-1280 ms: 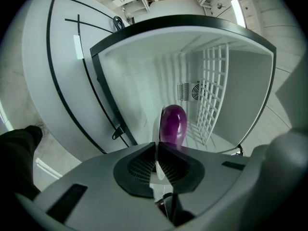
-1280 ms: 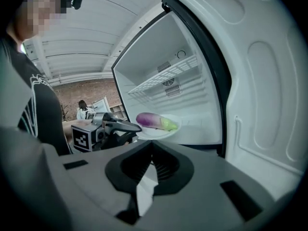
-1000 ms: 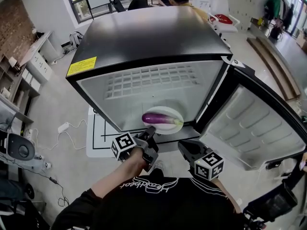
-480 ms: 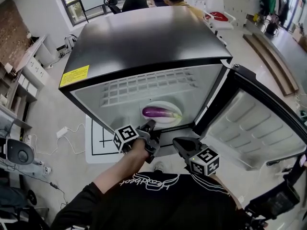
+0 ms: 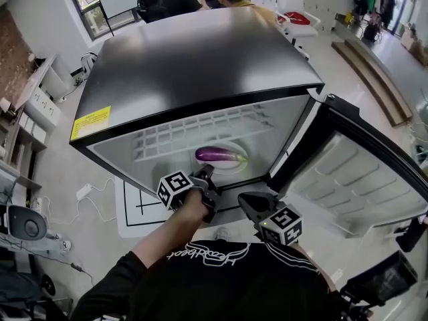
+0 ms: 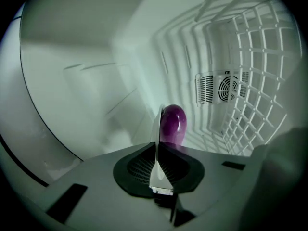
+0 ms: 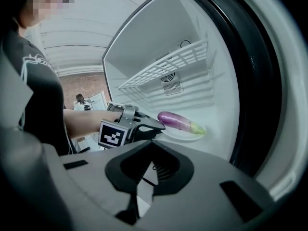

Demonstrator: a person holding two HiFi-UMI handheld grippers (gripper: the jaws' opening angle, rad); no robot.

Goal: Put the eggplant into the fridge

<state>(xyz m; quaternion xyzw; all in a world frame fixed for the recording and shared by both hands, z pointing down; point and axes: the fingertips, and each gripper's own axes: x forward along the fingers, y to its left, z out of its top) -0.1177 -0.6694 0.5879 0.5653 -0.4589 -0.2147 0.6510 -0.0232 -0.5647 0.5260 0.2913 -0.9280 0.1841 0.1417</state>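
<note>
Two grippers: your left gripper is clamped on the near rim of the white plate. Your right gripper hangs outside the fridge, jaws pressed together on nothing.
Eggplant: the eggplant lies lengthwise on the plate, already inside, below the wire shelf.
Plate position: close to the front edge of the fridge floor, toward the door-side corner. Its base may be riding just above the floor; the views do not settle that.
Step in hand: seating the plate, by my reading.
How to do it well: keep the plate level so the eggplant cannot roll off its far rim. Push straight in until the plate is well clear of the front edge, then lower it flat before you release. Draw the jaws straight back off the rim.
Door: the door stands wide open on your right. Keep the right gripper clear of it until the left one is out.
</note>
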